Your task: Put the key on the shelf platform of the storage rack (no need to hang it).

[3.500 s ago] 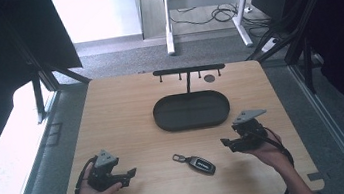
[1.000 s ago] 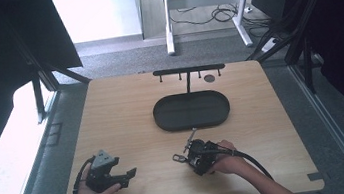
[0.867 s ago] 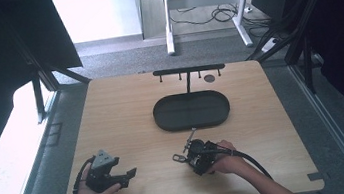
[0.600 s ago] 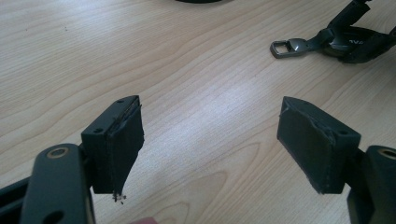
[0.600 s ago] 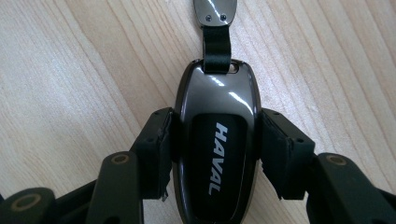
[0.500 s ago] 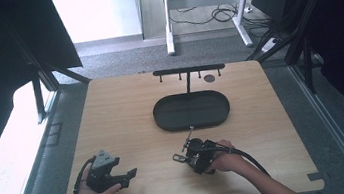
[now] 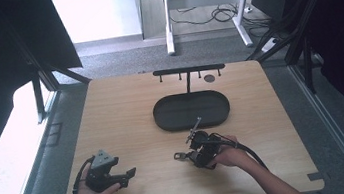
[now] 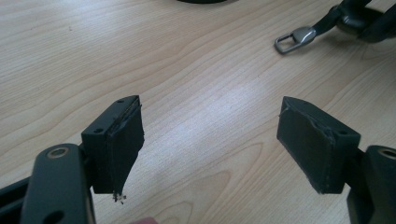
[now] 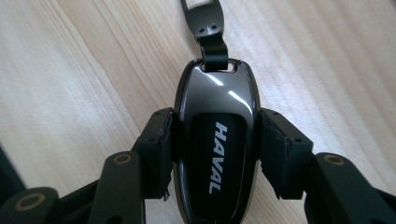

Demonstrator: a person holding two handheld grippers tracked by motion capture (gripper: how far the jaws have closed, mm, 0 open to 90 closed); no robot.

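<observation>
R gripper jaws clamp key fob on table; L gripper jaws apart.

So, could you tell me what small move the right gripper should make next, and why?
Probably a short lift straight up. The right gripper has both pads pressed against the sides of the car key, which lies on the table. The left gripper is open, well clear.

Daylight from beyond the worktop, blown-out white at far left, dark surrounds, soft high view, glare streaks on the glossy key fob between the right claw pads, worktop grain blurring farther ahead
</observation>
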